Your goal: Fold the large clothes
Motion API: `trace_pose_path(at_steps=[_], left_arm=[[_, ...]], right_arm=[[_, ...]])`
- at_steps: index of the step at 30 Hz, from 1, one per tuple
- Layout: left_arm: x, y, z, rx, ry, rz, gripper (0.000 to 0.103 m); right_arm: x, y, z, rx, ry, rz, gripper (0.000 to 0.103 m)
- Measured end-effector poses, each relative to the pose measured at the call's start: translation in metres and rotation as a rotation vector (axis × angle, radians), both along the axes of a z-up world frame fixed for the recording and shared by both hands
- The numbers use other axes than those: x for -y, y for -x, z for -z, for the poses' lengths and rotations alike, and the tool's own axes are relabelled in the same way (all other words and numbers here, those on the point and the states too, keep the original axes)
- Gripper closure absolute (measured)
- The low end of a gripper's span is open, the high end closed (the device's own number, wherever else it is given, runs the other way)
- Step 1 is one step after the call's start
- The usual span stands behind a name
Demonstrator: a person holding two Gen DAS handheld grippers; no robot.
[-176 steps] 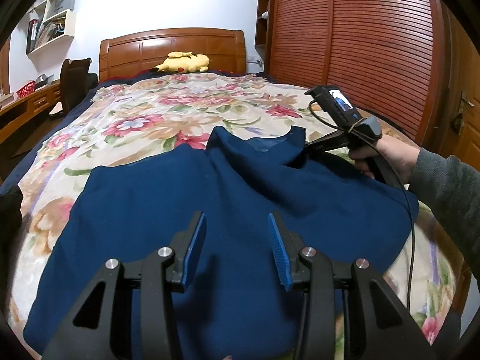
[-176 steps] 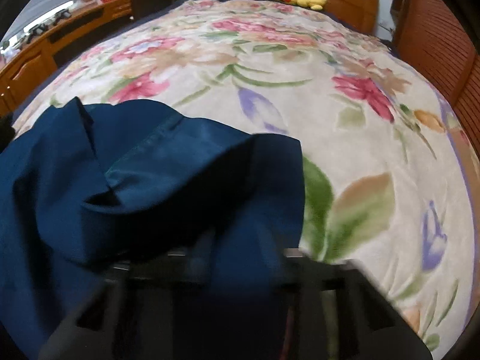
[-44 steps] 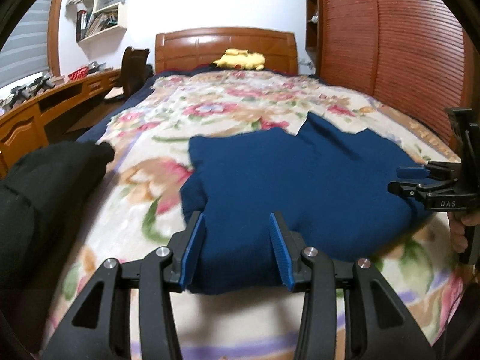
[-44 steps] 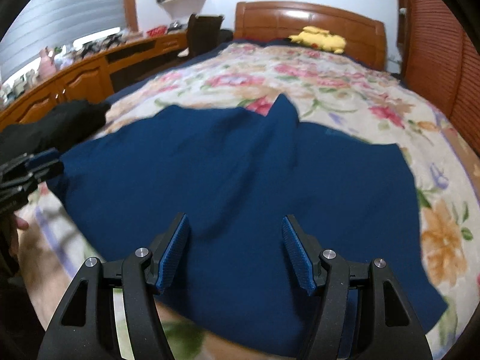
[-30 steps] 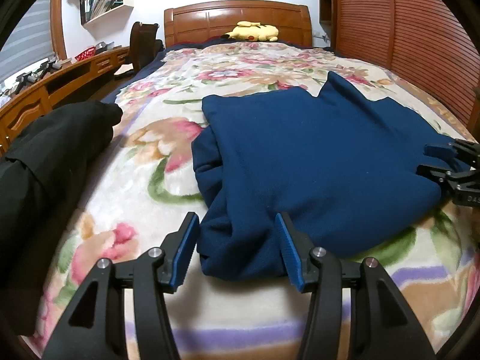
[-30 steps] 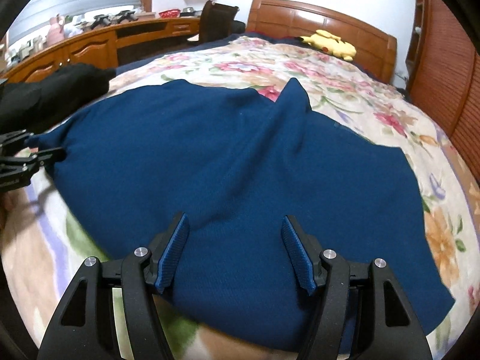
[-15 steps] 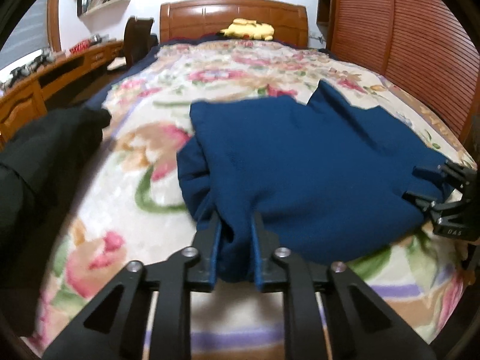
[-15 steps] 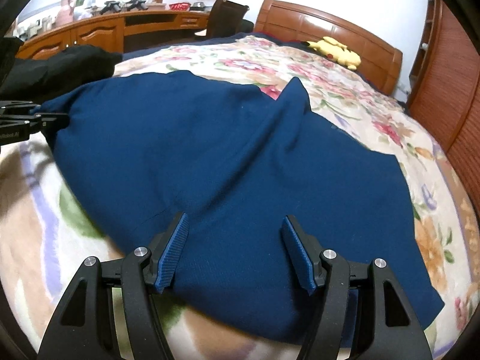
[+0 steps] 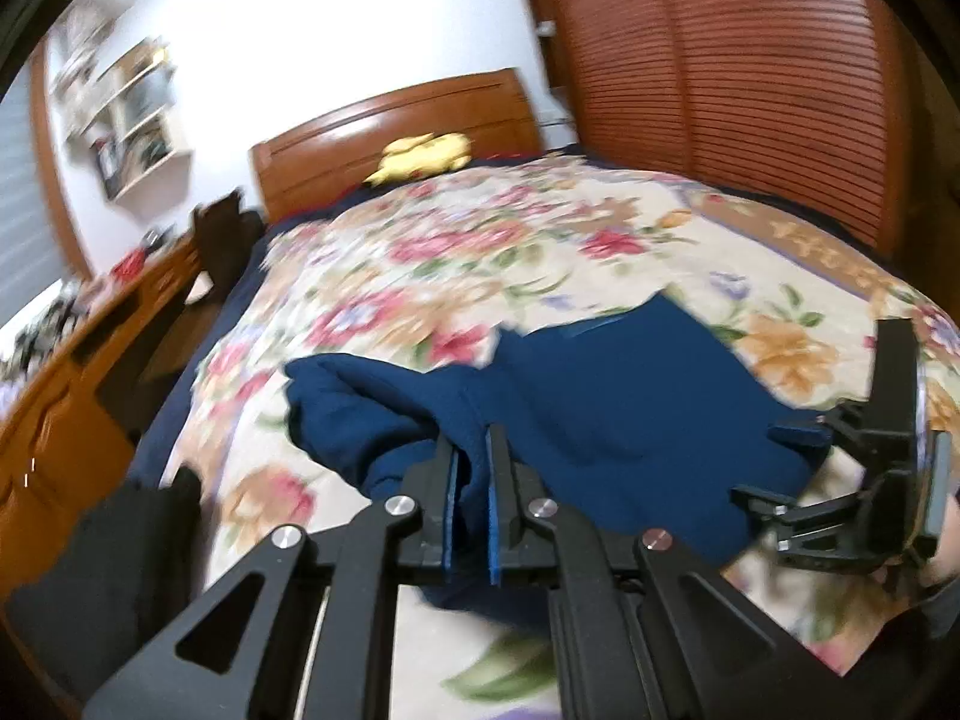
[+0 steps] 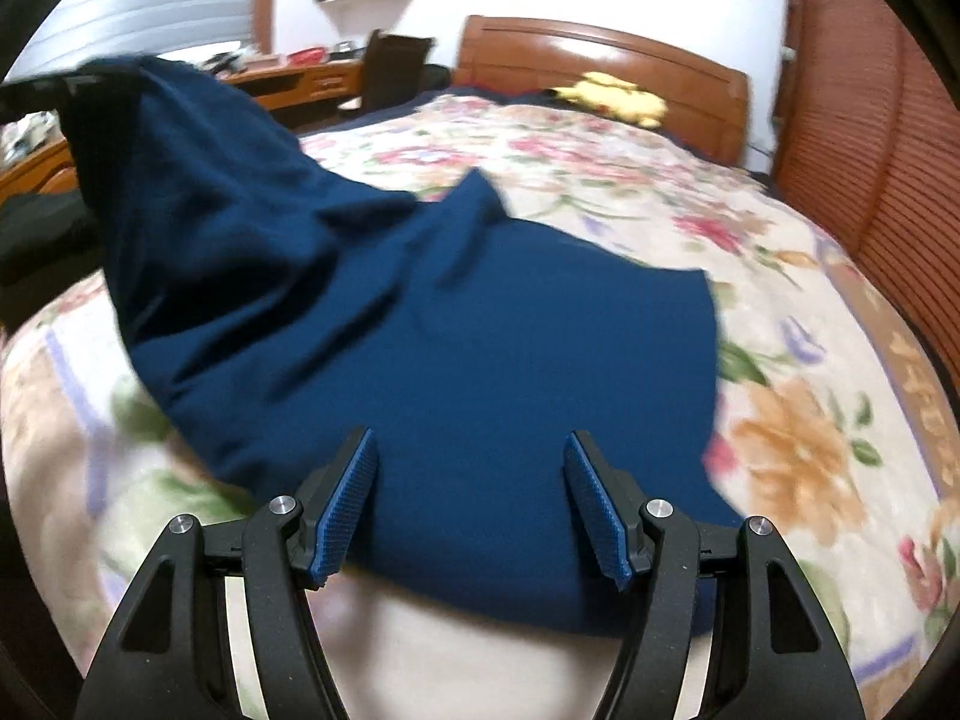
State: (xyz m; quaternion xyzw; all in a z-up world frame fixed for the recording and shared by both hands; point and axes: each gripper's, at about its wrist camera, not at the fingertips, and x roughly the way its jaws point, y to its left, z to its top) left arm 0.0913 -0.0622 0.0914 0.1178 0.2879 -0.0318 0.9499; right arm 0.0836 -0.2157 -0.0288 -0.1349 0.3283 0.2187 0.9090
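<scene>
- we find the dark blue garment (image 10: 480, 348) lying on the floral bedspread (image 10: 780, 312) toward the foot edge of the bed, with its left corner lifted clear of the bedding.
- the left gripper (image 9: 468, 468) has just been closing and is clamped on a fold of that raised corner; blue cloth shows pinched between its pads.
- the right gripper (image 10: 471, 498) stands with its jaws apart over the garment's near edge; the cloth lies under and between the fingers, and the pads do not press on it.
- around the bed: a wooden headboard (image 9: 396, 126) at the head end, a yellow plush toy (image 9: 426, 153) just before it, slatted wardrobe doors (image 9: 750, 78) along the right edge, and a wooden desk (image 9: 78, 372) along the left.
- a black bundle of cloth (image 9: 114, 564) lies at the left edge near the foot, close beside the lifted corner but apart from it.
- wall shelves (image 9: 138, 120) hold items too blurred to identify; things on the desk are equally unclear.
- in the right wrist view the raised cloth hides part of the desk.
- both views are smeared, and the garment's far outline is hard to trace.
</scene>
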Motion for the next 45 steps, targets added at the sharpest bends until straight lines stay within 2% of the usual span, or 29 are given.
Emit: trace_pose_path(at_steps=[4, 8, 11, 15, 18, 21, 25, 30, 38, 45], left_arm=[[0.063, -0.012, -0.019, 0.019, -0.041, 0.103, 0.101], [0.116, -0.016, -0.032, 0.025, -0.018, 0.208, 0.102], [0.154, -0.021, -0.025, -0.005, -0.028, 0.281, 0.101], [0.169, -0.022, -0.010, -0.054, 0.005, 0.314, 0.098], [0.169, -0.009, -0.010, -0.047, 0.036, 0.346, 0.094], [0.158, 0.006, -0.018, -0.018, 0.058, 0.372, 0.078], [0.133, 0.010, -0.013, -0.009, 0.086, 0.357, 0.066], [0.090, 0.001, 0.017, -0.017, 0.110, 0.281, 0.063], [0.029, -0.019, 0.068, -0.091, 0.175, 0.172, 0.060], [0.003, -0.021, 0.087, -0.104, 0.196, 0.131, 0.058]], right_arm=[[0.032, -0.005, -0.004, 0.001, -0.021, 0.076, 0.037], [0.067, 0.002, -0.005, 0.005, -0.017, 0.144, 0.037], [0.090, 0.013, -0.005, 0.000, -0.016, 0.176, 0.037], [0.111, 0.031, -0.009, -0.007, -0.032, 0.204, 0.037], [0.118, 0.043, -0.016, -0.001, -0.049, 0.201, 0.037], [0.122, 0.051, -0.027, 0.021, -0.097, 0.198, 0.037], [0.118, 0.052, -0.039, 0.058, -0.142, 0.184, 0.037], [0.099, 0.045, -0.048, 0.081, -0.160, 0.149, 0.037], [0.065, 0.036, -0.059, 0.112, -0.190, 0.095, 0.037], [0.034, 0.035, -0.059, 0.136, -0.178, 0.037, 0.037]])
